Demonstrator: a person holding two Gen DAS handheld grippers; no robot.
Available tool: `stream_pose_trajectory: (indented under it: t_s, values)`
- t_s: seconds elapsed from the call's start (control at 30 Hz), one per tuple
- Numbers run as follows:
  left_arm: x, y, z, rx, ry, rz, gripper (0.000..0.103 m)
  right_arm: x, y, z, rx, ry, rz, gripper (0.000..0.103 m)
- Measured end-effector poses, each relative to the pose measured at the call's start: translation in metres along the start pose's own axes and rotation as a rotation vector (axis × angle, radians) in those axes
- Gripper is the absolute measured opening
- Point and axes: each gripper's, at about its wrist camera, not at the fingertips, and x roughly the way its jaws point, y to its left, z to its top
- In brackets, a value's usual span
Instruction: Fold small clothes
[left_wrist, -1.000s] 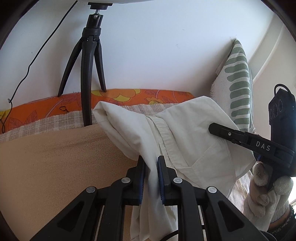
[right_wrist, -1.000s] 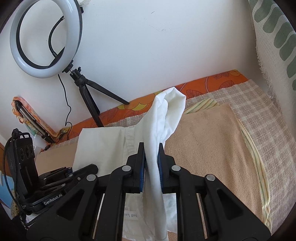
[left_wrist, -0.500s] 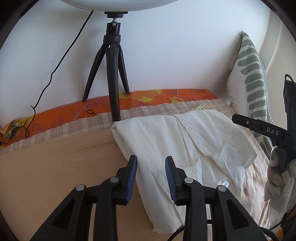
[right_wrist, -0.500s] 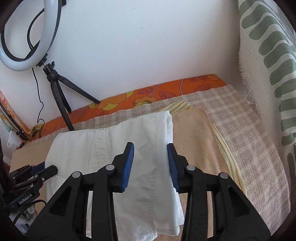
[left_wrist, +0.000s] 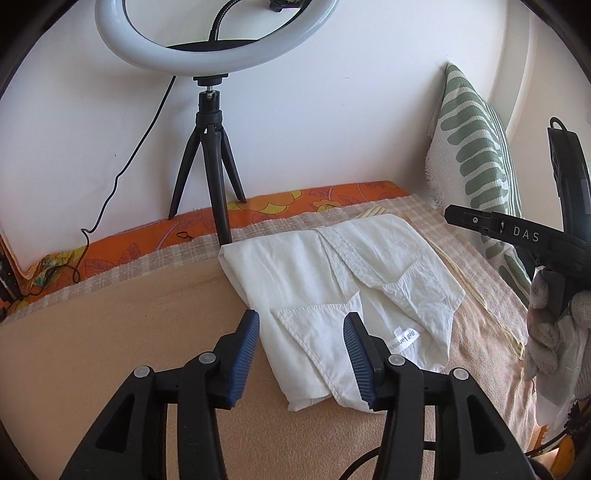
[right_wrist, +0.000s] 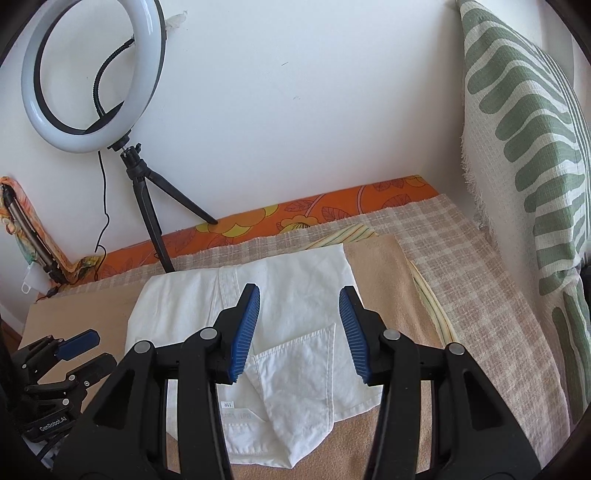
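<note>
A small white garment (left_wrist: 343, 280) lies folded flat on a tan mat (left_wrist: 110, 332), with a label showing at its near edge. My left gripper (left_wrist: 301, 325) is open and empty just above the garment's near left part. My right gripper (right_wrist: 299, 301) is open and empty above the garment (right_wrist: 295, 362) in the right wrist view. The right gripper also shows at the right edge of the left wrist view (left_wrist: 517, 236). The left gripper shows at the lower left of the right wrist view (right_wrist: 70, 354).
A ring light on a black tripod (left_wrist: 214, 173) stands at the back by the white wall. A green-patterned pillow (left_wrist: 476, 162) leans at the right. A checked cloth (right_wrist: 480, 280) and an orange floral sheet (right_wrist: 295, 218) lie under the mat.
Both grippers held the garment up a second ago. They have since opened and let it go, and it now lies folded on the mat. Both grippers have drawn back.
</note>
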Motion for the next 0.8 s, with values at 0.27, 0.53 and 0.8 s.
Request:
stream_pose_trajectory:
  t_s: [0.27, 0.53, 0.8]
  values:
    - [-0.054, -0.016, -0.013, 0.059, -0.065, 0.013, 0.056, -0.043, 0.020, -0.018, -0.014, -0.031, 0.000, 0.048]
    - [-0.099, -0.026, -0.034, 0.074, -0.115, -0.008, 0.066, -0.091, 0.047, -0.043, -0.036, -0.082, -0.010, 0.048]
    - [-0.128, -0.033, -0.064, 0.103, -0.146, -0.008, 0.082, -0.123, 0.070, -0.083, -0.052, -0.112, -0.015, 0.055]
